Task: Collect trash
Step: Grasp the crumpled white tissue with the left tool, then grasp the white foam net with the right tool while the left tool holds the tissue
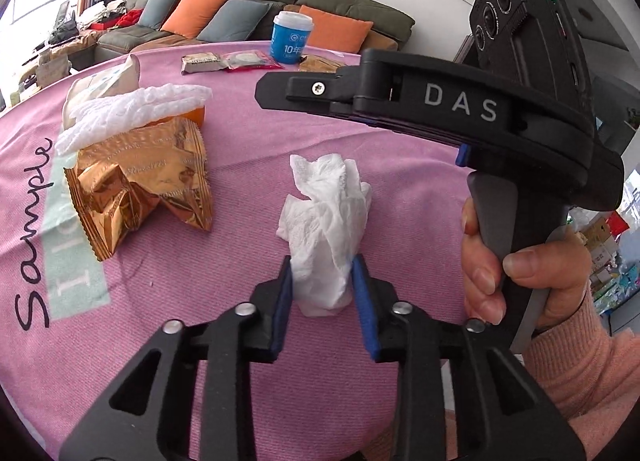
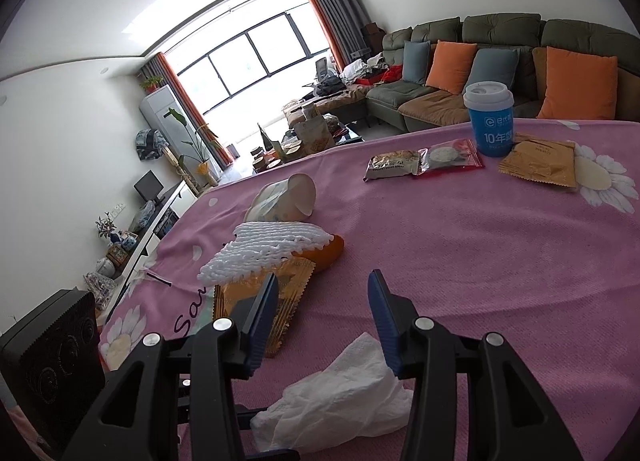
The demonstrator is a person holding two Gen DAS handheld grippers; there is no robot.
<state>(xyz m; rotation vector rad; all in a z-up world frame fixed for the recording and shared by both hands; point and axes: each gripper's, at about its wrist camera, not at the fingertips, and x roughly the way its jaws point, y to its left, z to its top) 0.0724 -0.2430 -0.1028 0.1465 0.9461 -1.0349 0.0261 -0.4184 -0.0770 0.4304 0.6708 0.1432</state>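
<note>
The left gripper (image 1: 322, 273) pinches a crumpled white tissue (image 1: 326, 217) on the pink tablecloth (image 1: 400, 189); the right gripper (image 2: 324, 301) is spread, holding nothing.

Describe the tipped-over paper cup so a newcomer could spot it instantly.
On the pink tablecloth, look behind the white foam net near the cloth's window-side edge. The paper cup lies on its side, mouth open; the blue cup stands upright, lidded.

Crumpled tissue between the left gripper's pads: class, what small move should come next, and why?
Probably lift it straight up. The left gripper has its blue pads pressed against the crumpled tissue, which still rests on the pink tablecloth, clear of the gold wrapper.
</note>
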